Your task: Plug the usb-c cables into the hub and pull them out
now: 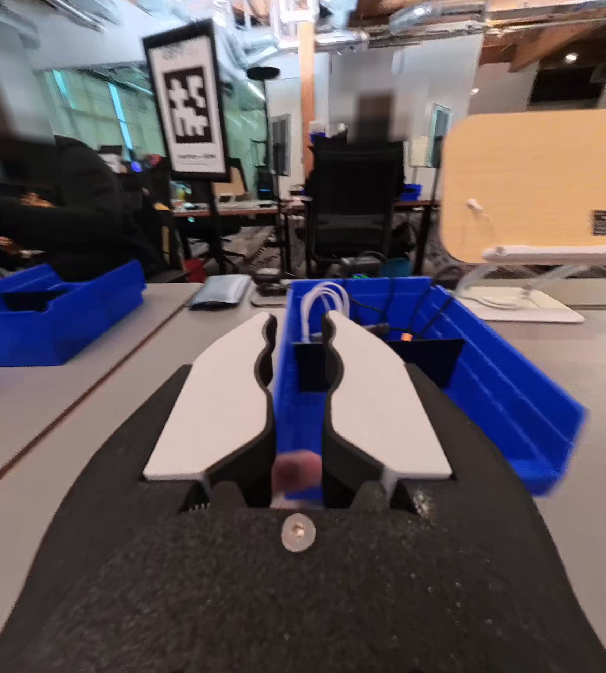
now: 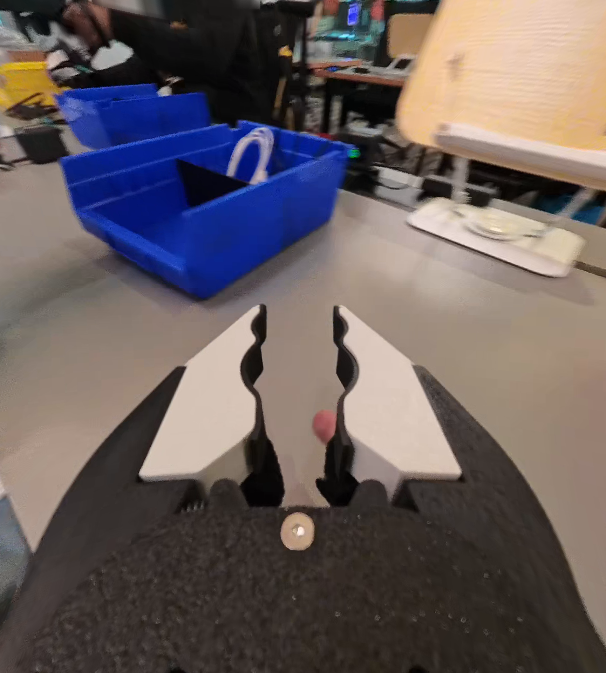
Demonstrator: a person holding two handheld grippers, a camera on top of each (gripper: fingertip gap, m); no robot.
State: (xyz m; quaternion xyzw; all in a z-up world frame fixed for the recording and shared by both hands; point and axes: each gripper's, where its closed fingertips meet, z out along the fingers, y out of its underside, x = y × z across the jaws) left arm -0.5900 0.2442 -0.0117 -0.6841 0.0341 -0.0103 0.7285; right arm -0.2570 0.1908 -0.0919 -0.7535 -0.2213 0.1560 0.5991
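The left gripper [image 1: 298, 320] hangs released and empty at the near wall of the blue bin [image 1: 505, 411], where a looped white cable [image 1: 325, 296] and thin dark cables [image 1: 418, 309] lie beyond a black divider [image 1: 425, 358]. The right gripper [image 2: 299, 315] is likewise parted and empty, over bare table [image 2: 439, 327] near the bin. No hub is discernible. Judging by this, the task sits at its opening reach; next comes lowering into the far compartment for a plug.

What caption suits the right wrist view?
Open right hand-held gripper above grey table, facing blue bin holding white cable.
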